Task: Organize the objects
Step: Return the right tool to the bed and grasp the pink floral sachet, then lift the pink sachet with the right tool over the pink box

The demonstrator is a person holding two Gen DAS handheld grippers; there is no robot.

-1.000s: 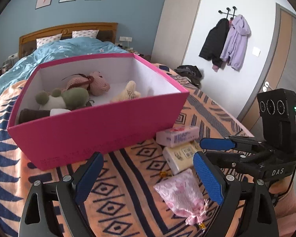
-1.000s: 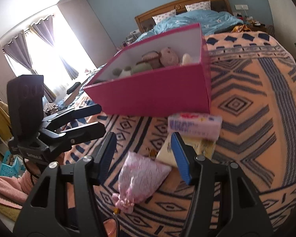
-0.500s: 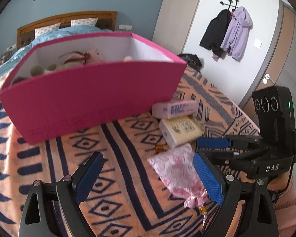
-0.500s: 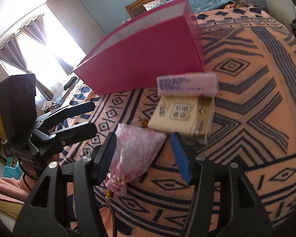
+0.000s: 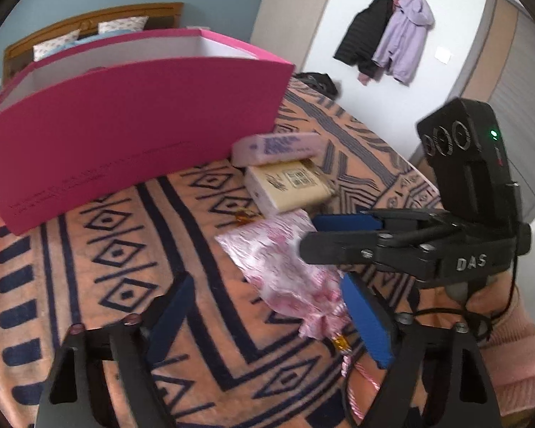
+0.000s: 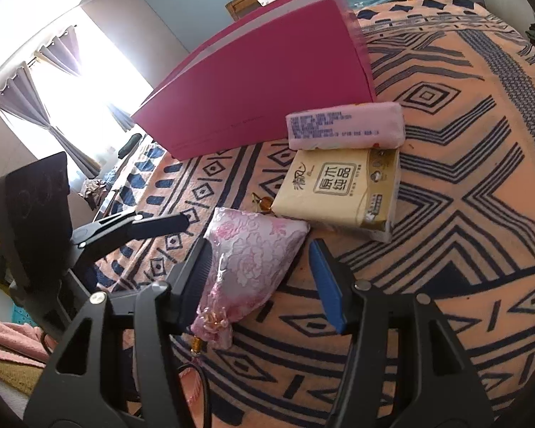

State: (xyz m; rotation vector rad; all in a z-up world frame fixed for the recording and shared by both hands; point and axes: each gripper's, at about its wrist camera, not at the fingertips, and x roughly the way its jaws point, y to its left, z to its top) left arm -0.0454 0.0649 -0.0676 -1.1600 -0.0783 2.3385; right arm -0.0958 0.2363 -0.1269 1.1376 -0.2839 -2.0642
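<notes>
A pink flowered pouch (image 6: 256, 249) lies on the orange patterned bedspread (image 6: 463, 178), tied end toward me. My right gripper (image 6: 260, 281) straddles it, open: the left pad is at the pouch's edge, the right pad stands apart. My left gripper (image 5: 267, 321) hovers low over the same pouch (image 5: 278, 267), its jaws closing; only the tied end lies near its right pad, not pressed. The right gripper (image 5: 308, 235) reaches in from the right. Behind are a yellow tissue pack (image 6: 339, 189), a pink tissue pack (image 6: 342, 126) and the tall magenta box (image 6: 267, 82).
A small amber trinket (image 6: 264, 203) lies between pouch and yellow pack. The box wall (image 5: 125, 125) hides its contents. Coats (image 5: 385, 35) hang on the far wall. A pink sleeve (image 5: 517, 356) is at lower right. Bare bedspread stretches to the left (image 5: 89, 267).
Both grippers sank toward the bedspread, so the toys in the box dropped out of sight. The right gripper came down around the pouch. The left jaws narrowed.
</notes>
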